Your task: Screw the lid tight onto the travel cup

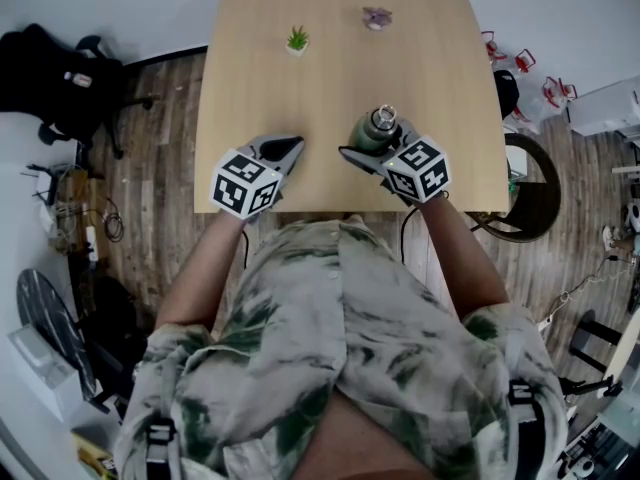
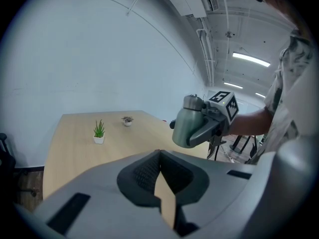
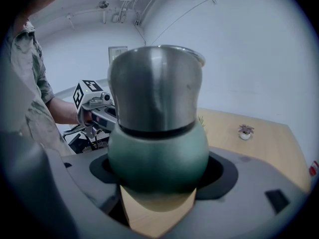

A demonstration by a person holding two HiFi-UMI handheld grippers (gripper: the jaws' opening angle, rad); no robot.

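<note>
Near the front edge of the desk (image 1: 250, 68), travel cup (image 3: 157, 148) pinched round its green belly by the right tongs (image 1: 372, 140); left tongs (image 2: 160, 183) just beside, pressed together and empty. On top, steel lid (image 2: 192, 102) seated — tight or merely resting, impossible to judge. Fits both a lid awaiting twisting and one already screwed home.

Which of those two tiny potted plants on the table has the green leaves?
The left one in the head view: the spiky plant in a white pot. The other plant, further back, is dull purplish-grey.

Cup (image 3: 157, 133) in right tongs (image 1: 373, 143), plant (image 1: 297, 40) behind
</note>
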